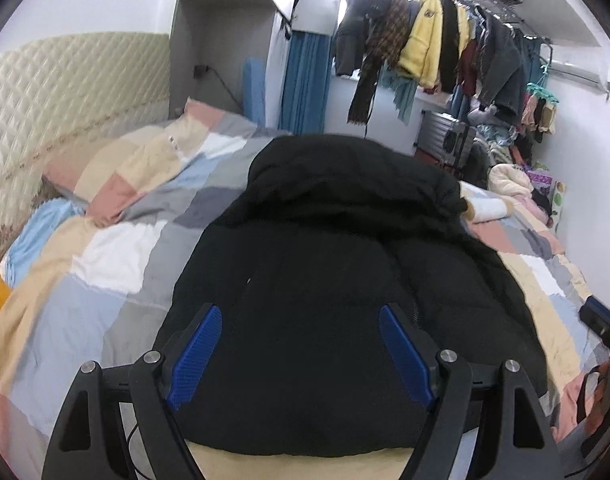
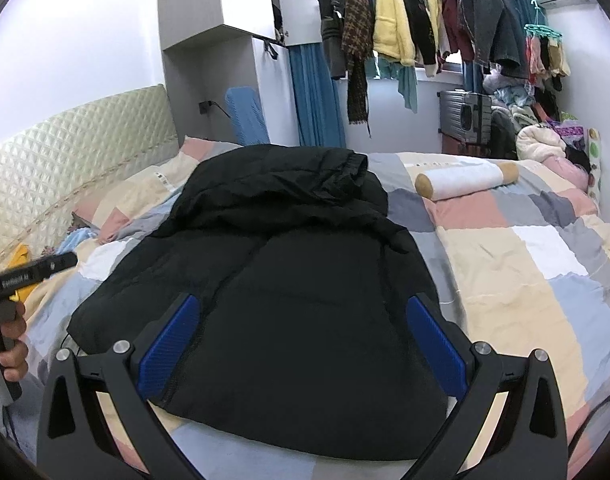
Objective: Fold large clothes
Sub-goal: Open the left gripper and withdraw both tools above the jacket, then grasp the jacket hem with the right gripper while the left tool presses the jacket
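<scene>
We saw the black jacket [image 2: 265,280] lying flat in the middle of the bed [image 2: 525,264], hood at twelve o'clock, spread out so it could be folded. Our left gripper [image 1: 301,352] and right gripper [image 2: 301,344] hung over its near hem at six o'clock. Both had their fingers [image 2: 169,344] spread wide, holding nothing, ready to grab.

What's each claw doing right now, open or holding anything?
Left claw: open, empty, above the black jacket.
Right claw: open, empty, over the near part of the same jacket.
</scene>
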{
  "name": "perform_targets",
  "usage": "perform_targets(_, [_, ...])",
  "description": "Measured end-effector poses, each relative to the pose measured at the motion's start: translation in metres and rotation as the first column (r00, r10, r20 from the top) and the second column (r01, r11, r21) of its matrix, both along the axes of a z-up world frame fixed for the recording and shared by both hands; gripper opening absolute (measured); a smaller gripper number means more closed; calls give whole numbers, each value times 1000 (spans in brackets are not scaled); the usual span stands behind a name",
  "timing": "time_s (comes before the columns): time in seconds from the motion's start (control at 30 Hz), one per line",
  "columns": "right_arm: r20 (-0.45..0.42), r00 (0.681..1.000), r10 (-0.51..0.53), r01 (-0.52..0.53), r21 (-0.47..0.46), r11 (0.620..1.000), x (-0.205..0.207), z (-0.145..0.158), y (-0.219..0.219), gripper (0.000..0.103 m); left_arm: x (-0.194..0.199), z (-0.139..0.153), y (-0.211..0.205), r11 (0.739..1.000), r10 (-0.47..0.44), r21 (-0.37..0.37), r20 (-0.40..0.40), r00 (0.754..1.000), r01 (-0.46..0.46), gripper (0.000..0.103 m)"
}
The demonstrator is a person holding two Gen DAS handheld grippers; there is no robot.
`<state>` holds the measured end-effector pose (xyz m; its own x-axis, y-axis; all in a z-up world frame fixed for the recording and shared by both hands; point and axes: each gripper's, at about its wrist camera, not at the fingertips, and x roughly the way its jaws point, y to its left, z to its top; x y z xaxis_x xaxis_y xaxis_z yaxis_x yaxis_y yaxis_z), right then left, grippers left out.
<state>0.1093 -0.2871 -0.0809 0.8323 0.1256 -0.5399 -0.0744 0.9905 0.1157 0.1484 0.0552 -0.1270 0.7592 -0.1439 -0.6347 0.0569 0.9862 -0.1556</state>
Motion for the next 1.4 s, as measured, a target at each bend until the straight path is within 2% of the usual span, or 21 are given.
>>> perform_targets(0.17, [-77, 996, -37, 37, -4, 999, 20, 0, -22, 103, 7, -19, 6, 1000, 9, -20, -59, 998, -10, 81])
perform_targets(0.33, [-274, 961, -39, 55, 51, 997, 51, -21, -59, 103, 11, -31, 5, 1000, 10, -22, -100, 995, -13, 81])
perform_targets(0.47, [-434, 900, -41, 94, 101, 990, 68, -54, -87, 103, 12, -35, 4, 999, 14, -31, -118, 993, -17, 81])
perform_targets(0.6, [-574, 816, -69, 197, 164, 967, 80, -94, -115, 103, 14, -40, 7, 998, 10, -58, -140, 990, -19, 81])
perform_targets(0.67, [-645, 764, -25, 216, 220, 951, 83, -118, -119, 103, 15, -42, 7, 998, 10, -62, -147, 989, -20, 81])
perform_targets(0.77, [-691, 723, 21, 249, 288, 925, 83, -139, -120, 103, 16, -45, 5, 997, -2, -73, -148, 989, -9, 81])
perform_targets(0.87, [-688, 722, 76, 231, 343, 910, 81, -142, -114, 102, 14, -49, 2, 998, -22, -58, -139, 990, 14, 81])
perform_targets(1.0, [-627, 767, 136, 152, 384, 911, 76, -125, -102, 82, 14, -63, -1, 1000, -7, -24, -166, 986, 3, 81])
perform_targets(1.03, [-616, 774, 146, 143, 395, 907, 78, -124, -101, 80, 14, -64, 0, 1000, -7, -29, -167, 986, 2, 81])
perform_targets(1.1, [-618, 772, 150, 139, 395, 908, 81, -125, -99, 69, 12, -64, 5, 998, -5, -64, -163, 987, -5, 81])
perform_targets(1.17, [-636, 758, 145, 147, 383, 912, 82, -130, -97, 66, 11, -64, 12, 995, 8, -99, -156, 988, -24, 81])
perform_targets(1.27, [-641, 754, 144, 158, 390, 907, 82, -132, -95, 66, 14, -69, 20, 989, 14, -143, -178, 984, -40, 81])
perform_targets(1.4, [-645, 754, 127, 198, 406, 892, 79, -134, -101, 66, 15, -72, 17, 990, 1, -142, -184, 983, -27, 81])
